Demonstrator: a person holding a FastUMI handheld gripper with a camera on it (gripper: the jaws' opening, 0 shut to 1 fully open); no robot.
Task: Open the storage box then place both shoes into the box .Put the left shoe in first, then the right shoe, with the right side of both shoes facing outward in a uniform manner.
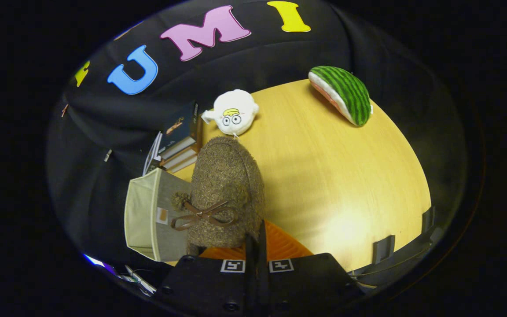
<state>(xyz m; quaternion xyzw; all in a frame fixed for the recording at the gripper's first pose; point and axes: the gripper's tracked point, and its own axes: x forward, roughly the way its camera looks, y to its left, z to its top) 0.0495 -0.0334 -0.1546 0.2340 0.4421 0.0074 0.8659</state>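
Just right of the storage box [148,215], the gripper [257,246] is clamped on a fuzzy brown shoe [227,189], lifted off the table [332,176]. Judging by this, carry it level over the box's open mouth, right side outward, before letting go.

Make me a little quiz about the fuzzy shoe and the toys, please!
1. True or false: the jaws are shut on the brown fuzzy shoe.
2. Which toy lies just beyond the shoe's far end? A) the white plush toy B) the watermelon plush C) a teddy bear
3. Fill in: the beige storage box sits beside the shoe, and just beyond the box is a stack of ____.

Key: 1 true; 2 A; 3 books.
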